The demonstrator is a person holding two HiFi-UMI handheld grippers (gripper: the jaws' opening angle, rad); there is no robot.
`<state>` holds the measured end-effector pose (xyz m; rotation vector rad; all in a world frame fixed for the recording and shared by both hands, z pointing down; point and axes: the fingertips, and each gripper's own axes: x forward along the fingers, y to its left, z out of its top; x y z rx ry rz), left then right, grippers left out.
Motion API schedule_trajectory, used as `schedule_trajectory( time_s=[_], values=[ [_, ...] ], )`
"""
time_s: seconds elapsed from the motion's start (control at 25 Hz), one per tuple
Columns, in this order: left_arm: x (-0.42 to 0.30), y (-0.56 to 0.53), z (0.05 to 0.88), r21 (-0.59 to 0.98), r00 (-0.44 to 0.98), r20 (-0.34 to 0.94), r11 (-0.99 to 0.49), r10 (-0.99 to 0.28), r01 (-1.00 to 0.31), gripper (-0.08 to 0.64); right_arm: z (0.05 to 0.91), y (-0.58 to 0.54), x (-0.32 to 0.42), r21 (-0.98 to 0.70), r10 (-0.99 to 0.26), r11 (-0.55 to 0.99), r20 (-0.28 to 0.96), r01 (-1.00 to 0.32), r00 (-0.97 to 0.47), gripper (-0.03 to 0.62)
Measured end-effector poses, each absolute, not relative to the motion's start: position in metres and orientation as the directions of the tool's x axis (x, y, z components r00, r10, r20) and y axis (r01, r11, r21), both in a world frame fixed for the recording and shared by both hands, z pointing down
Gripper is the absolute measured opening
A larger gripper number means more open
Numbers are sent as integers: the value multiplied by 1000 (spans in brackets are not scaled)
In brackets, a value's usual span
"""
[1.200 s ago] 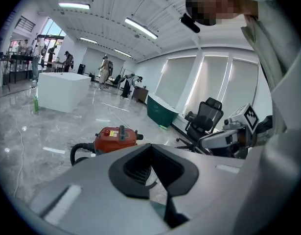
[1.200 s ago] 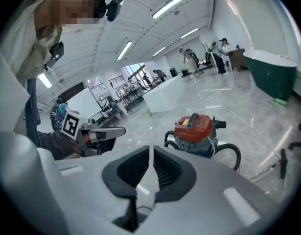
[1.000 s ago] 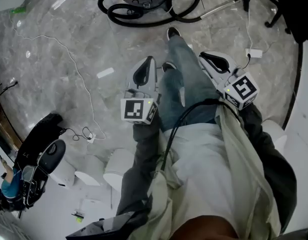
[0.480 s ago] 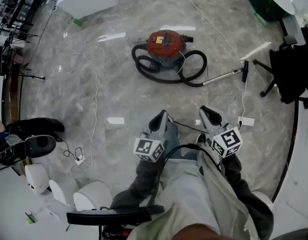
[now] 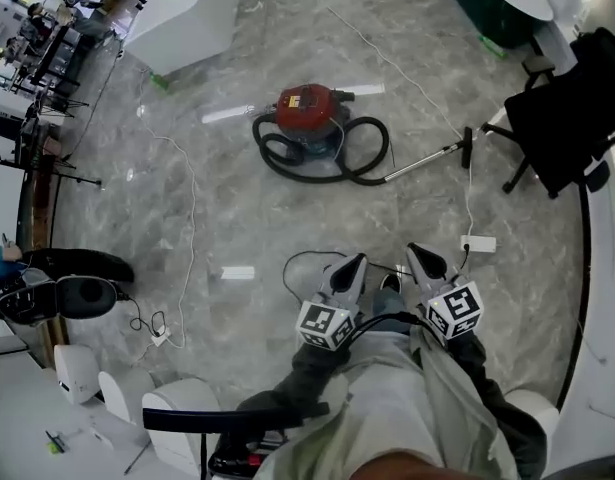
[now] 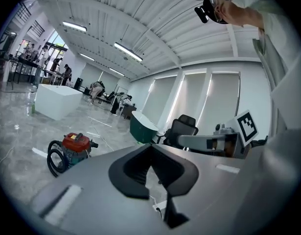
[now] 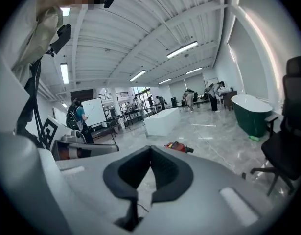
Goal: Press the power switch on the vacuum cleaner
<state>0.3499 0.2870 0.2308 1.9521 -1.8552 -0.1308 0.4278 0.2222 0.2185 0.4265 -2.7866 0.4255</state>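
Arms: both forearms out in front of your body, side by side. Left tongs and right tongs point forward over the floor, with the marker cubes on the near end facing up. In each gripper view the tips are together with nothing caught between them.

Change: a second ago the vacuum cleaner was cut by the top edge of the head view; now it shows whole. Half a second ago your left tongs sat farther left; now they are closer to the right pair, and both sit lower in the view.

Vacuum cleaner: on the floor ahead of you, well apart from both tongs. It has a red top on a darker lower body. The black hose lies looped on the floor around it. The metal wand runs right toward the office chair. The power switch is too small to make out. Both gripper views catch the red body too (left tongs see it low left, right tongs see it just above the tips).
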Motion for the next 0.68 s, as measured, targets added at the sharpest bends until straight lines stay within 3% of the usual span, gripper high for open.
schedule_trajectory(
  time_s=[0.24, 0.36, 0.68],
  values=[
    [319, 312, 213, 372, 4, 176, 63, -984, -926, 6, 189, 237, 422, -193, -273, 926, 251, -325, -929, 2],
    [293, 337, 192, 348, -64, 135, 108, -989, -931, 6, 183, 265, 400, -190, -224, 943, 249, -274, -942, 2],
    [228, 356, 200, 379, -127, 163, 181, -978, -908, 6, 169, 293, 335, -61, -168, 981, 215, -185, -962, 2]
  ],
)
